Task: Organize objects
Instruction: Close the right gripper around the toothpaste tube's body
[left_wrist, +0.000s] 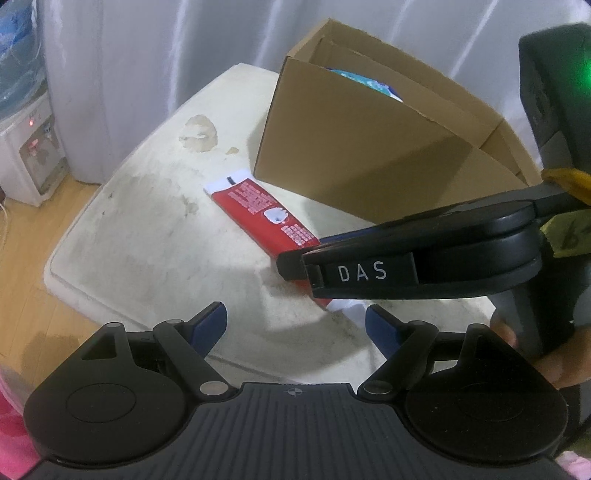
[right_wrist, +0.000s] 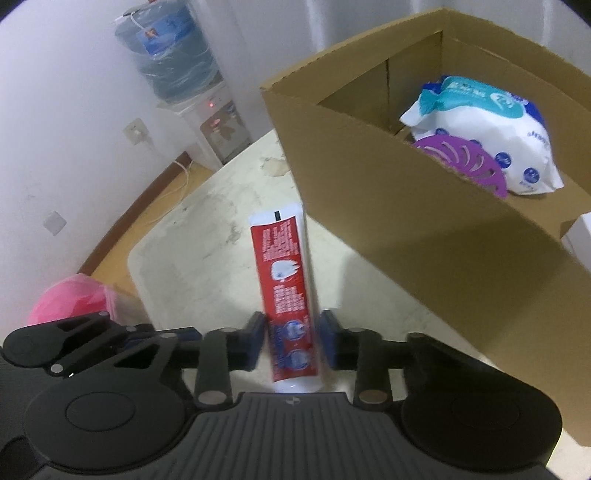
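Observation:
A red and white toothpaste tube lies on the stained white table, close to the open cardboard box. In the right wrist view my right gripper is shut on the lower part of the tube, one blue pad pressing each side. From the left wrist view the same gripper reaches in from the right, with its tip over the tube's near end. My left gripper hangs open above the table's near edge, nothing between its fingers.
Inside the box lie a pack of wipes and a purple slotted disc. A water dispenser stands by the wall past the table. A pink object sits low at the left. A hand holds the right tool.

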